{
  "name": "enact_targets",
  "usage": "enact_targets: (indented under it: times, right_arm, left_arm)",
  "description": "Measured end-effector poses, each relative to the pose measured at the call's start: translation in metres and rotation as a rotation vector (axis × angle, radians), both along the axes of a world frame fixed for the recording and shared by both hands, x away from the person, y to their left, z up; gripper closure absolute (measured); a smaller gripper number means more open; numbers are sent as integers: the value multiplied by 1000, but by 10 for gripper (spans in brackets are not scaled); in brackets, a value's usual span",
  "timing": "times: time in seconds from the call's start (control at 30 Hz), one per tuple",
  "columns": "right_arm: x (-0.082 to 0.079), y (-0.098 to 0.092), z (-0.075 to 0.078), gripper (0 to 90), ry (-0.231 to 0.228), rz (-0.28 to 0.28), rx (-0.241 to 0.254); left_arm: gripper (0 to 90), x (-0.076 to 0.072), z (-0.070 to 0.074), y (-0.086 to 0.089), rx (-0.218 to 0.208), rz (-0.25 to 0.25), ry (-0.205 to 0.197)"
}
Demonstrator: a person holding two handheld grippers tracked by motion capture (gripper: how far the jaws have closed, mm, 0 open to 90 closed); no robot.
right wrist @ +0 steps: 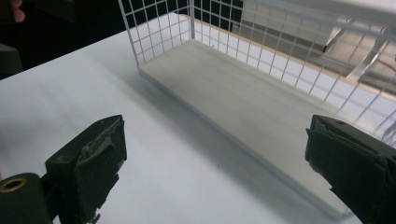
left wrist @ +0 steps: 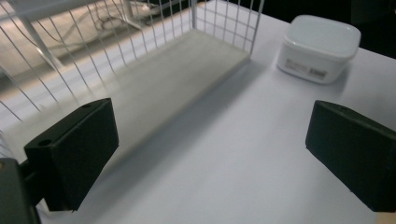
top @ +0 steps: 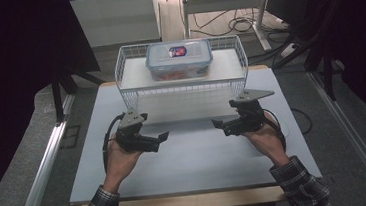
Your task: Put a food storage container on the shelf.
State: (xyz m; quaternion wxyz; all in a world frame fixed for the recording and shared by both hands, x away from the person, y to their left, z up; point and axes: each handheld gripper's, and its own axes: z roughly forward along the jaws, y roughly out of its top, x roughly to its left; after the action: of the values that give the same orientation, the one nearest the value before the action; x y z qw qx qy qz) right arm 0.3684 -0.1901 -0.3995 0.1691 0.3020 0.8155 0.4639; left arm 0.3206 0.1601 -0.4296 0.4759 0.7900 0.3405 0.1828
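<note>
The lidded container (top: 179, 59) sat on the upper shelf of the white wire rack (top: 130, 91) at the far side of the desk (top: 191, 157), seen from the high view, something orange showing through its clear wall. Both grippers hovered low over the desk in front of the rack, well apart from the container — the left gripper (top: 162, 136) and the right gripper (top: 216, 124) pointed toward each other, each with jaws spread and nothing between them. A reach from there would have to clear the rack's wire rim, and I judged that a gripper could catch on it and shove the whole rack.

In the left gripper view, the jaws stood wide apart over bare desk, the rack's lower shelf (left wrist: 177, 74) ahead and a small white tub (left wrist: 320, 46) off beyond its corner. A careless sweep might have knocked that tub.

In the right gripper view the jaws also stood open — the lower shelf (right wrist: 243, 102) lay just ahead. The smooth lid could have slipped under a one-sided grip.
</note>
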Motion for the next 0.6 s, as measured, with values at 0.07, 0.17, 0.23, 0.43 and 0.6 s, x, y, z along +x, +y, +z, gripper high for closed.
enact_targets:
  times: [0.07,0.17,0.23,0.43,0.6]
  right_arm:
    - [0,-9,-10,53,33,-9,18]
    - [-1,-11,-18,50,34,-14,-15]
    - [-1,-12,-19,50,39,-13,-16]
    - [-7,-23,-31,32,61,-39,-13]
    - [-10,-33,-35,21,76,-61,20]
  left_arm:
    - [23,-3,-11,2,39,10,4]
    - [24,-4,-19,5,29,19,30]
    - [24,-5,-22,5,39,28,30]
    - [26,-13,-36,9,46,31,38]
    - [33,-17,-44,9,50,34,47]
